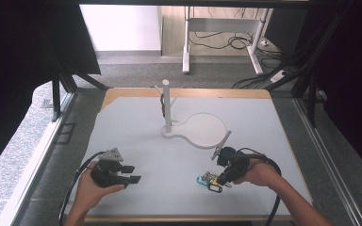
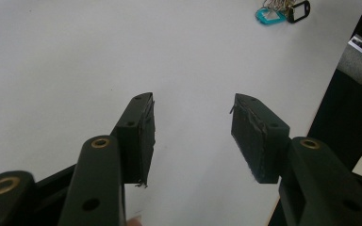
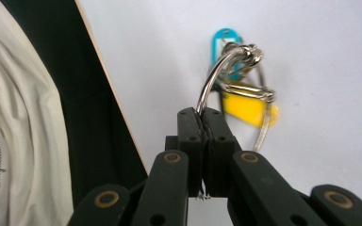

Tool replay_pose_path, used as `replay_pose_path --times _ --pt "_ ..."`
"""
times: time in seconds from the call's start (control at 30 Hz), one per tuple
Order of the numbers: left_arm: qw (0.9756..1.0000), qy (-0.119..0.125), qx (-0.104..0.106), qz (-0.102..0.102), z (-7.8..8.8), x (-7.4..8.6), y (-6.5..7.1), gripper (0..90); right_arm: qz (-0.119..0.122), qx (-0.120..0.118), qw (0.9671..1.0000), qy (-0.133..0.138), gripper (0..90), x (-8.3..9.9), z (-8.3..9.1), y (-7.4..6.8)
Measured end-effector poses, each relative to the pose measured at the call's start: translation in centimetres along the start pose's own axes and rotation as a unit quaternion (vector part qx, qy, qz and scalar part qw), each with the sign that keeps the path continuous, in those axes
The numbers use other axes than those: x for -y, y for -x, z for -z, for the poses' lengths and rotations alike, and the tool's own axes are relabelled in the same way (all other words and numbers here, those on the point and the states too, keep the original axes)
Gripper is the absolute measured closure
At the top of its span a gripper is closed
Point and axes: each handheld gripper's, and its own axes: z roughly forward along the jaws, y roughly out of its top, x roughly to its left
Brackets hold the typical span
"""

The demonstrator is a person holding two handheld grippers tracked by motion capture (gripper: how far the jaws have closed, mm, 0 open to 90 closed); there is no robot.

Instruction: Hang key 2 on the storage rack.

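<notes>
A bunch of keys (image 1: pixel 209 180) with teal, yellow and black tags lies near the front right of the white table. My right gripper (image 1: pixel 220 181) is shut on its metal ring (image 3: pixel 221 70), which arches up from between the closed pads of my right gripper (image 3: pixel 201 113); the teal tag (image 3: pixel 224 40) and yellow tag (image 3: pixel 245 107) hang beyond. At the front left, my left gripper (image 1: pixel 132 173) stands open, held by a hand. Nothing is between the pads of my left gripper (image 2: pixel 194 99), and the key bunch (image 2: pixel 283 12) lies far off from it.
A white stand with an upright post (image 1: pixel 167 106) and a flat rounded base (image 1: pixel 202 129) sits at the table's middle back. The table's wooden front edge (image 1: pixel 188 218) is close to both hands. A person's white shirt (image 3: pixel 19 117) is beside the table edge.
</notes>
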Motion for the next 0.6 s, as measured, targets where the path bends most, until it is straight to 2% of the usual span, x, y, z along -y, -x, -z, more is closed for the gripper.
replay_pose_path --times 0.3,0.5,0.6 --pt "1.0000 0.006 -0.001 0.004 0.2 0.2 -0.2 50.0 -0.005 0.014 0.9998 -0.013 88.2 -1.3 2.9 0.8" --pt "0.9999 0.013 0.002 0.006 0.3 0.2 -0.3 50.0 -0.007 0.030 0.9988 -0.039 88.2 -2.8 4.5 1.1" --pt "0.9999 0.014 0.002 0.007 0.4 0.2 -0.3 50.0 -0.012 0.034 0.9984 -0.043 88.3 -3.2 5.0 1.1"
